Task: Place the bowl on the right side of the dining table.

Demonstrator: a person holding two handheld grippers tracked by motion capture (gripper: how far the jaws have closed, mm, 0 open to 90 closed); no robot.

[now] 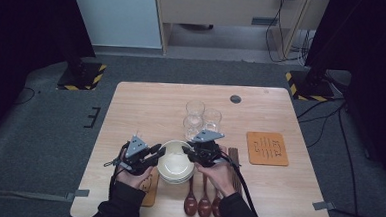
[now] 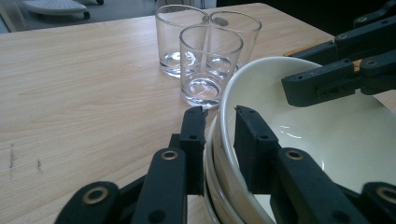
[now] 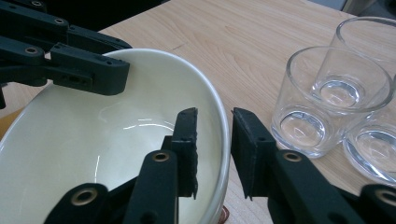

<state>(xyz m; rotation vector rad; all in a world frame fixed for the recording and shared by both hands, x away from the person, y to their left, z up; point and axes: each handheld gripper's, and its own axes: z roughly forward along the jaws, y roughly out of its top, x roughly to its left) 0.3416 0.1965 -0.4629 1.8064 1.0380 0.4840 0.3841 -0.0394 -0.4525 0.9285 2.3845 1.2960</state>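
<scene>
Gripping the top bowl (image 1: 174, 162) rim, left gripper (image 2: 219, 140) and right gripper (image 3: 214, 140) jaws closed on opposite sides

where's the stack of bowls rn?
High view: the stack of bowls sits at the near middle of the table, between the left gripper and right gripper, three glasses just behind, wooden spoons in front.

bowl (image 2: 327, 135): glossy ceramic | glasses (image 2: 210, 60): clear | table (image 2: 84, 93): matt wood
</scene>
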